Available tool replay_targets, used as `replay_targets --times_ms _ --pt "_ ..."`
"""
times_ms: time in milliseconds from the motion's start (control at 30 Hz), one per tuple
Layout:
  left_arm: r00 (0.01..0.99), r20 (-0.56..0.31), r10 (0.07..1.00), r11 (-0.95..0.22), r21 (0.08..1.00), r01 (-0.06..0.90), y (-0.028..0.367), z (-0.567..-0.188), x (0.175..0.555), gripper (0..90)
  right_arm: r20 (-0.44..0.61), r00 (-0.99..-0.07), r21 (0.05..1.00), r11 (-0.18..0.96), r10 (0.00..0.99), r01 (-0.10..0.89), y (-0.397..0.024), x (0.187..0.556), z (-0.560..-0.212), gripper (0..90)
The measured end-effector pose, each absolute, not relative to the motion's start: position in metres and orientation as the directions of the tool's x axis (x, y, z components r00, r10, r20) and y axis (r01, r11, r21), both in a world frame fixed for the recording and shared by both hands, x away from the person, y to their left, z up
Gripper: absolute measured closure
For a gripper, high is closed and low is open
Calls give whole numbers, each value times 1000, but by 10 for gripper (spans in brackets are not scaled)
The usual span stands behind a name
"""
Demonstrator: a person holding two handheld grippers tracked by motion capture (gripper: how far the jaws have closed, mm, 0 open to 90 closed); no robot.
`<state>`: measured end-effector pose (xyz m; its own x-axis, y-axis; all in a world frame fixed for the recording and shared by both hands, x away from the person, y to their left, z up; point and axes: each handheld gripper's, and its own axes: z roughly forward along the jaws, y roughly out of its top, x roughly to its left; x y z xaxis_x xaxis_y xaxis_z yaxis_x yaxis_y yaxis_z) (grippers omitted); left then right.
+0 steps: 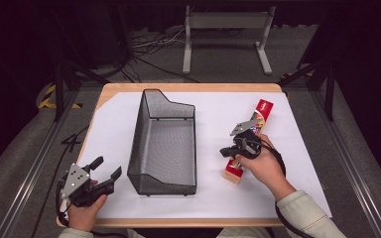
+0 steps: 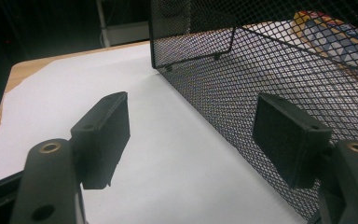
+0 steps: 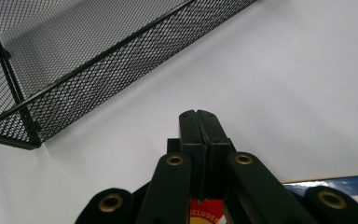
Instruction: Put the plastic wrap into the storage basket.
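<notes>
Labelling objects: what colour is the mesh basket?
Black wire mesh basket; clearest in the high view.

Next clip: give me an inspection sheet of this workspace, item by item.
Surface: wooden table under a white sheet.
Job's things: long red box lying flat right of the black mesh basket.
Clutter: nothing seen.
Grippers: left claw open, beside the basket's near-left corner; right claw shut, pads together, over the box.
Cables: one from each claw; loose tangle on floor.
Surroundings: grey metal stand, dark curtains.
</notes>
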<state>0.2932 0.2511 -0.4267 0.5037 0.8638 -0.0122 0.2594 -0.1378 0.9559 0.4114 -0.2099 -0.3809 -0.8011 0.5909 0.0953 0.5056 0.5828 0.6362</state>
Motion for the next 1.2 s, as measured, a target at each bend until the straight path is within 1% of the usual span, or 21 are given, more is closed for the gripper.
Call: replay_targets --times_ms 167,500,700,900,1033,1200 --pt "506 -12 863 -140 955 262 251 -427 293 281 81 -808 590 625 584 511 -201 412 -388 900" --pt "502 -12 865 -141 954 265 251 -427 294 282 97 -801 527 652 591 545 -192 415 -399 900" --pt "504 -14 864 -140 953 267 251 -428 294 282 88 -811 475 692 578 544 -184 414 -405 900" --pt "503 -15 864 -139 954 266 252 -427 294 281 67 -824 436 727 563 531 -179 413 -405 900" --pt "502 -18 864 -137 954 268 253 -427 293 281 88 -822 430 723 562 541 -180 412 -403 900" --pt "501 -19 865 -134 954 267 253 -427 293 281 94 -829 391 745 552 540 -182 408 -401 900"
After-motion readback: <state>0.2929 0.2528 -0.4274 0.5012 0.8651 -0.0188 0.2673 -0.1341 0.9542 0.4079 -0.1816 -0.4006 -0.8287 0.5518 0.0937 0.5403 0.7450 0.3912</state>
